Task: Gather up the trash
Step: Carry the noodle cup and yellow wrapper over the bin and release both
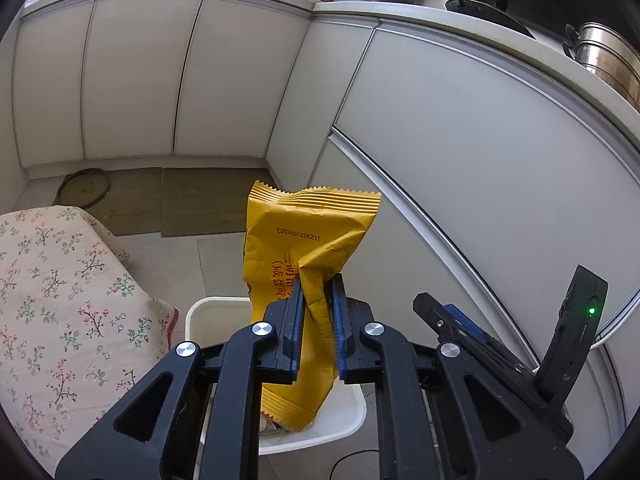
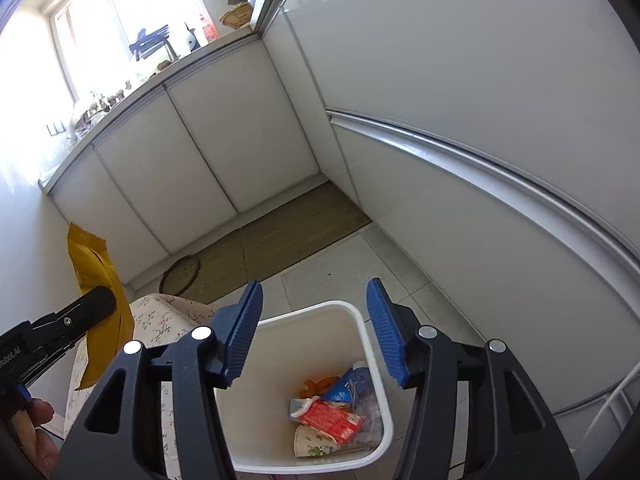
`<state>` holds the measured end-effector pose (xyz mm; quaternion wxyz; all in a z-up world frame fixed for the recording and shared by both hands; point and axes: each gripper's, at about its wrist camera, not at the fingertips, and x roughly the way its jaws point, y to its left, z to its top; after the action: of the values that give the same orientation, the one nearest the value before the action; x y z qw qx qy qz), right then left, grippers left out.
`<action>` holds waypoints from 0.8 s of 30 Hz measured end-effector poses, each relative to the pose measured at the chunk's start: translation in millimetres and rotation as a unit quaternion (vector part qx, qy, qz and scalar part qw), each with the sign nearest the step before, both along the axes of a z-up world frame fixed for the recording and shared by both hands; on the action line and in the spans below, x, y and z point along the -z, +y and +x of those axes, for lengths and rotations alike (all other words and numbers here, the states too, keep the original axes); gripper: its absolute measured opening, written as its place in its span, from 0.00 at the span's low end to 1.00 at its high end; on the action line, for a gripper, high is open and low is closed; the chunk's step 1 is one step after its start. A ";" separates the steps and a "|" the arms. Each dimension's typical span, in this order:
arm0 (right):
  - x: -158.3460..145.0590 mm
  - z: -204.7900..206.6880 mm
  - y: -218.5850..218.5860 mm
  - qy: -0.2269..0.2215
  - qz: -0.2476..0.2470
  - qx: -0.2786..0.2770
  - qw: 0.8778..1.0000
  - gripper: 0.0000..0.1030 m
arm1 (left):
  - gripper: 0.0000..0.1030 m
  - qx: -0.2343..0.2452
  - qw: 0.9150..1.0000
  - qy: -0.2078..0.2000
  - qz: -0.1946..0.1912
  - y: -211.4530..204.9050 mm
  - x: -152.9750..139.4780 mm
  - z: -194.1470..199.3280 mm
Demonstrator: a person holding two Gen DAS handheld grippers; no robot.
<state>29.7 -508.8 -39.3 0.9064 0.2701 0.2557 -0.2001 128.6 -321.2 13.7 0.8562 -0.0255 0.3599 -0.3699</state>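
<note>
White cabinet doors [image 1: 132, 80] closed in the corner, with a brown floor mat [image 2: 296, 232] along their foot and a round flat disc [image 1: 82, 188] at its end. A flower-printed cloth [image 1: 60, 288] covered something bulky just beside the white bin [image 2: 372, 364], whose near rim was cut off by the gripper frames in both views. Inside lay a red packet [image 2: 332, 424], a blue-and-white wrapper [image 2: 344, 390] and a paper cup [image 2: 316, 440]; the rest was hard to make out. The left gripper [image 1: 316, 280] pointed downward, clamped on the crumpled yellow wrapper [image 1: 308, 240], which hung over the bin's opening. The right gripper [image 2: 314, 300], tilted down over the bin, had its blue pads [image 2: 244, 332] apart with nothing between them. A bit of a hand [image 2: 38, 432] showed at the lower left edge.
</note>
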 end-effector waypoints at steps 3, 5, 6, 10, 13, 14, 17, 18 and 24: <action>-3.6 -11.8 -10.1 0.007 -0.021 0.040 0.999 0.63 | 0.12 0.008 1.000 -0.001 0.003 -11.0 1.4 -1.1; -4.9 -18.6 -16.0 0.016 -0.040 0.067 0.997 0.68 | 0.12 0.013 1.000 -0.002 0.006 -19.4 2.6 -2.2; -5.0 -22.2 -19.8 0.020 -0.047 0.079 0.996 0.70 | 0.12 0.017 1.000 -0.002 0.007 -23.5 3.1 -2.9; -2.1 -35.0 -34.3 0.038 -0.065 0.120 0.990 0.78 | 0.12 0.031 0.999 -0.007 0.018 -42.2 6.9 -4.4; 0.5 -41.2 -42.6 0.050 -0.071 0.143 0.986 0.84 | 0.12 0.038 0.999 -0.010 0.031 -57.9 11.7 -3.6; 0.8 -42.0 -45.2 0.053 -0.072 0.150 0.985 0.86 | 0.12 0.040 0.999 -0.011 0.034 -62.8 13.1 -3.1; 2.5 -45.8 -53.1 0.060 -0.071 0.167 0.982 0.90 | 0.13 0.045 0.998 -0.011 0.043 -75.7 19.2 -0.4; 3.5 -47.1 -55.6 0.062 -0.070 0.171 0.981 0.91 | 0.13 0.046 0.998 -0.011 0.048 -80.4 21.4 0.6; 6.0 -49.4 -58.3 0.069 -0.063 0.181 0.979 0.92 | 0.20 0.039 0.996 -0.008 0.084 -97.5 36.8 6.9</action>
<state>-19.7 -567.1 -45.4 0.8506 0.2394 0.2516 -0.3948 135.5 -418.8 -23.1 0.8429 0.0630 0.3837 -0.3719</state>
